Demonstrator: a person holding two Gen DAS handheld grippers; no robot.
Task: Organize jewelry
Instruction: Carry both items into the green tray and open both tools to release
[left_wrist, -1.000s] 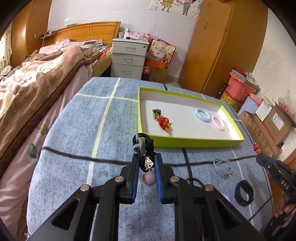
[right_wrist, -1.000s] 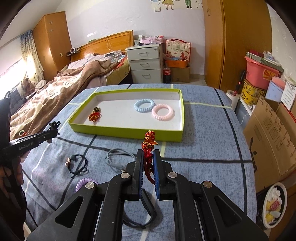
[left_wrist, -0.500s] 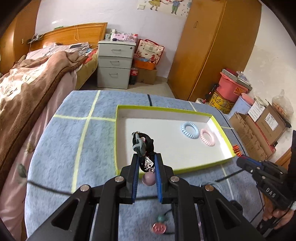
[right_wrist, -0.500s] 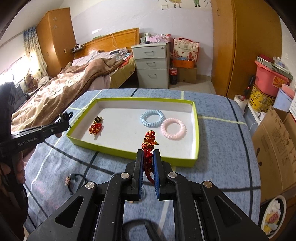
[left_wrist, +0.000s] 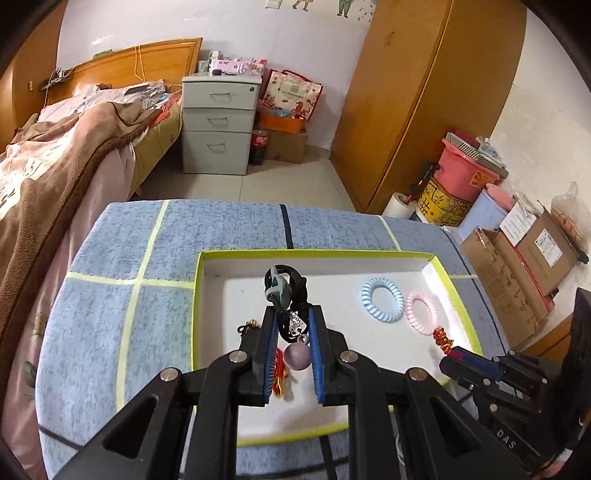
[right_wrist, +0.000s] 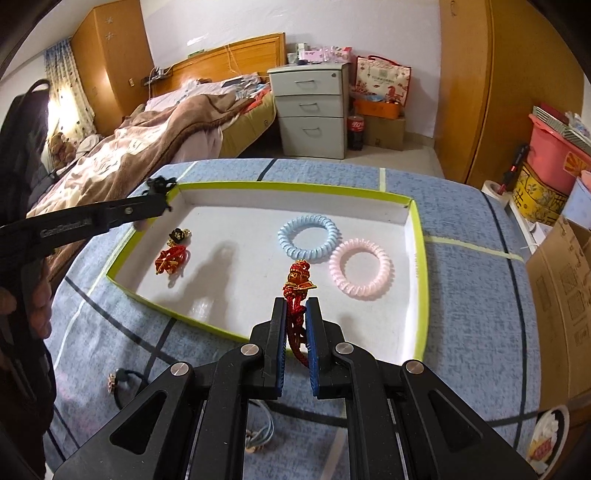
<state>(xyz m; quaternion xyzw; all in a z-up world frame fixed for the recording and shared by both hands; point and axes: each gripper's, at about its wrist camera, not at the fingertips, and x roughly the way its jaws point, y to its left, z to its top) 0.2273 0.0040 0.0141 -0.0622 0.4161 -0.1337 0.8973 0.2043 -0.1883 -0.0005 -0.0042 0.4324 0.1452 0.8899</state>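
Note:
My left gripper (left_wrist: 291, 314) is shut on a black hair tie with a grey knot and pink bead (left_wrist: 283, 291), held above the left part of the green-rimmed white tray (left_wrist: 197, 295). My right gripper (right_wrist: 295, 306) is shut on a red and gold knot charm (right_wrist: 297, 277) above the tray's near edge (right_wrist: 192, 317). In the tray lie a blue coil ring (right_wrist: 308, 238), a pink coil ring (right_wrist: 361, 267), a red charm (right_wrist: 170, 260) and a small black and gold piece (right_wrist: 178, 235). The right gripper also shows in the left wrist view (left_wrist: 448, 350).
On the blue checked tabletop (right_wrist: 472, 302) near me lie a black hair tie with a charm (right_wrist: 123, 384) and a grey-blue cord (right_wrist: 262, 432). A bed (right_wrist: 147, 147), drawers (right_wrist: 312, 107), wardrobe (right_wrist: 517, 92) and boxes (left_wrist: 517, 266) surround the table.
Both grippers have moved forward with their items: from over the bare tabletop in front of the tray to above the tray's inside.

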